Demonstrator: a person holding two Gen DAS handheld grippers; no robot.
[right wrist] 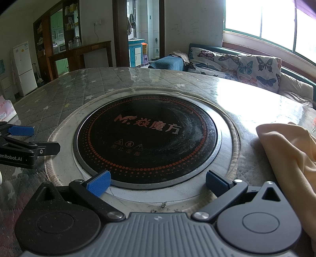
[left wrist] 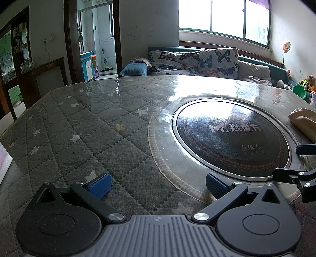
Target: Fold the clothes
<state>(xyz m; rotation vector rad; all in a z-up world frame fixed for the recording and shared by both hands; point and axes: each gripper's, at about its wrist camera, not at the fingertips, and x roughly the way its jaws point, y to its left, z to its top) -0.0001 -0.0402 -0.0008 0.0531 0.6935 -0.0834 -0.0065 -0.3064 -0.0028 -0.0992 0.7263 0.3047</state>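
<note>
Clothing here comes down to one pale peach garment (right wrist: 290,158), lying crumpled on the worktop (right wrist: 59,98) at about three o'clock from the round black hotplate (right wrist: 146,136) set into its middle. From the left wrist view only a corner of that cloth (left wrist: 303,120) peeks in at the right edge. The worktop wears a grey quilted cover with little stars under a shiny clear sheet.

Left tongs (left wrist: 158,184) hover low over the quilted part, at roughly eight o'clock from the hotplate (left wrist: 233,136), blue pads spread wide with nothing between them. Right tongs (right wrist: 158,183) sit at the hotplate's six o'clock rim, also spread wide and empty, with the garment just beside their right arm. Each pair shows at the edge of the other's view.

Beyond the worktop stands a sofa with butterfly cushions (right wrist: 246,65) under a bright window (left wrist: 223,15).
</note>
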